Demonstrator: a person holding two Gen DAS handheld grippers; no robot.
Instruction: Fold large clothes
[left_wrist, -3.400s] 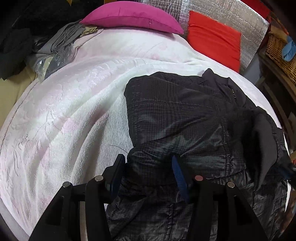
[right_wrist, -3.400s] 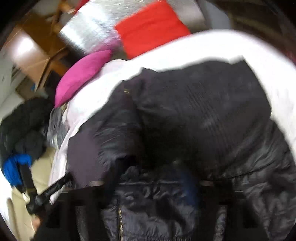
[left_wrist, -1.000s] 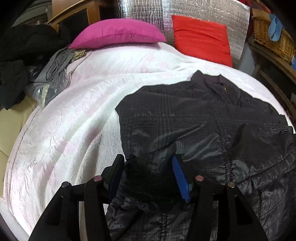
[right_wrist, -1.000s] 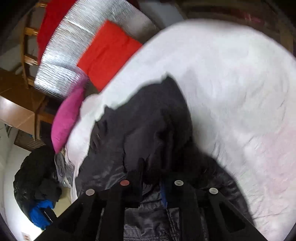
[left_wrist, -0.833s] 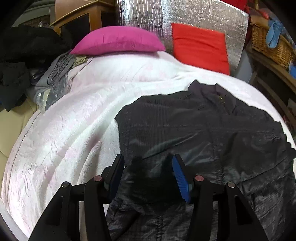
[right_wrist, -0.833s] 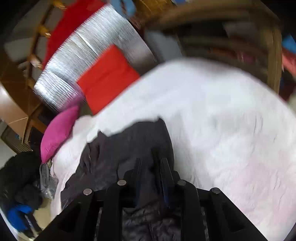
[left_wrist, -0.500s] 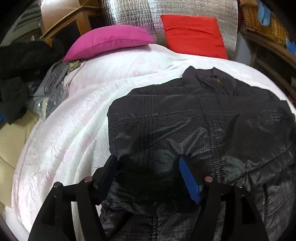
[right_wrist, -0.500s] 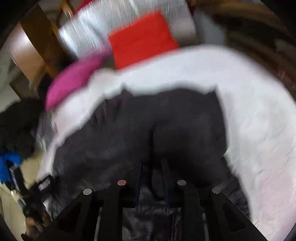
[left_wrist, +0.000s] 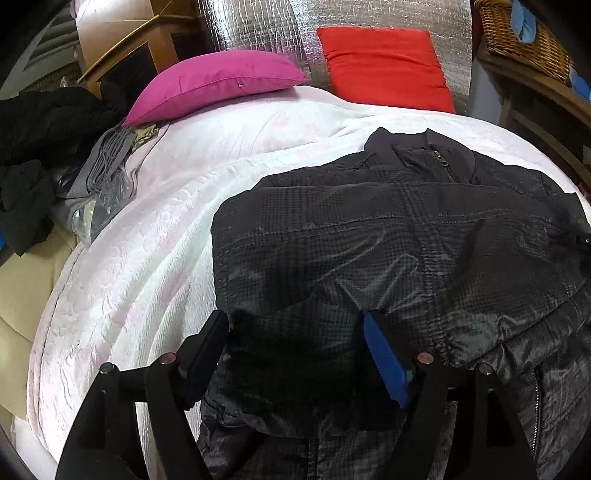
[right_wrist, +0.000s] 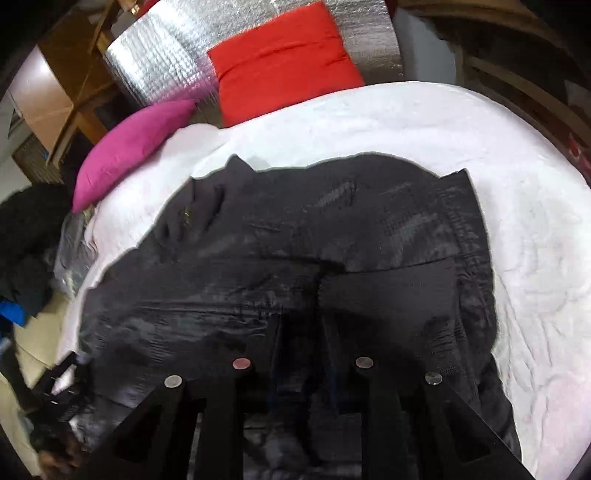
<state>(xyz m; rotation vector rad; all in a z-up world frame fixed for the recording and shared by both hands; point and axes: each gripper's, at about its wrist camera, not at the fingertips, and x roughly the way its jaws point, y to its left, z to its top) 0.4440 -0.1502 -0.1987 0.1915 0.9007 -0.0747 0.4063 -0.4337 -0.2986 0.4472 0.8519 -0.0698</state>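
A dark quilted jacket (left_wrist: 369, 229) lies spread on the white bed blanket (left_wrist: 147, 258), its zipped collar (left_wrist: 436, 151) pointing at the pillows. My left gripper (left_wrist: 297, 332) hovers over the jacket's near left part. Its jaws are opening wide; fabric lies between them but the pads do not press on it. In the right wrist view the jacket (right_wrist: 295, 229) fills the middle. My right gripper (right_wrist: 301, 332) is low over it, its fingers close together on a dark fold of the jacket.
A pink pillow (left_wrist: 214, 81) and a red cushion (left_wrist: 384, 66) lean on a silver foil panel (left_wrist: 258, 29) at the bed's head. Grey and black clothes (left_wrist: 103, 173) pile up at the left edge. A wicker basket (left_wrist: 517, 33) sits on wooden shelving at the right.
The left jaws have spread wider over the jacket. The right gripper has rolled and swung from the bare blanket side back over the jacket, bringing the gripped fabric with it.
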